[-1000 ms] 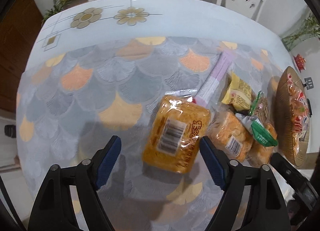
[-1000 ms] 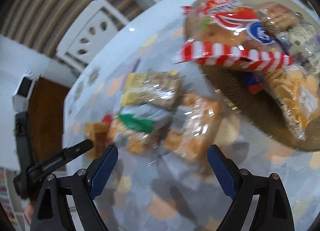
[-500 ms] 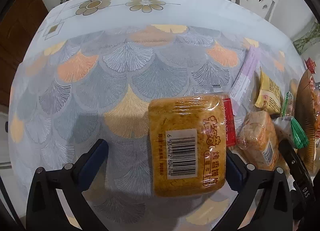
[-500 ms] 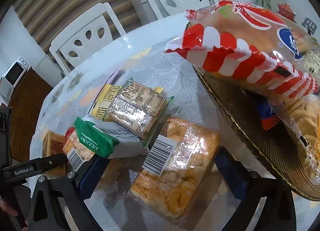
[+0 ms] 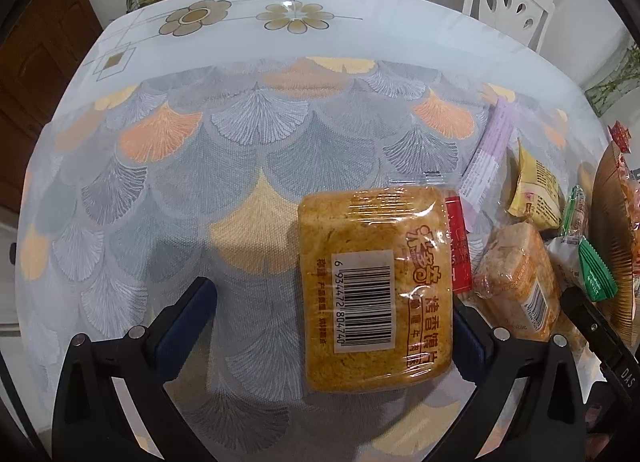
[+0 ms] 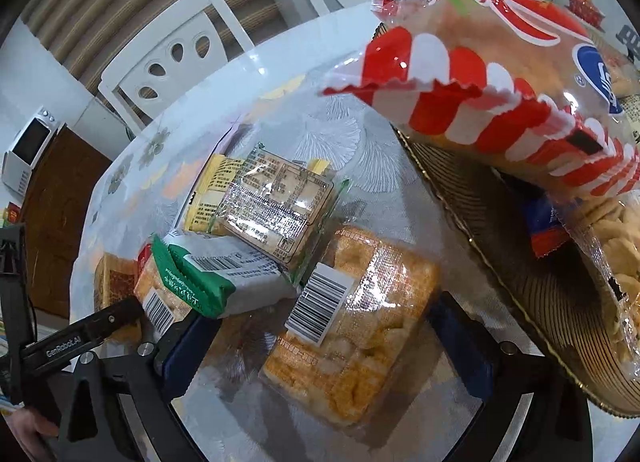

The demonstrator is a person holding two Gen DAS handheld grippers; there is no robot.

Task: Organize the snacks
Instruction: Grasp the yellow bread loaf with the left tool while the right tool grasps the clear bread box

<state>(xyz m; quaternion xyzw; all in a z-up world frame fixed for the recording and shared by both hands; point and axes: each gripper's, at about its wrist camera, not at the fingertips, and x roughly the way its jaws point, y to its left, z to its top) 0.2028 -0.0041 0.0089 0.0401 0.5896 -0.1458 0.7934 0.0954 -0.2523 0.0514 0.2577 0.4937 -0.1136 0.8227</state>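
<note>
Left jaws: the left gripper (image 5: 332, 326) stands at its widest, nothing pinched. The toast pack (image 5: 378, 282) lies between its jaws, hard against the right-hand one and well clear of the other.
Right jaws: the right gripper (image 6: 324, 346) is likewise spread wide and empty, straddling the orange cracker pack (image 6: 352, 326) without pressing it.
Bench: the bench (image 5: 240, 133) carries the loose snacks bunched toward its right edge, beside the woven tray (image 6: 532, 302).
Tray risk: the red-striped bag (image 6: 480, 73) overhangs the tray's rim. A gripper rising under it could probably knock it off.
Toast pack risk: with the pack off-centre, closing would likely shove it sideways first, and the slick film may slip or the slices crush.
Cracker pack risk: the green-ended packet (image 6: 216, 274) and the clear-wrapped packet (image 6: 276, 205) lie at the cracker pack's far corner. A jaw could catch the green one and drag it along.
Crowding risk: the two grippers work close together, so they may collide.
</note>
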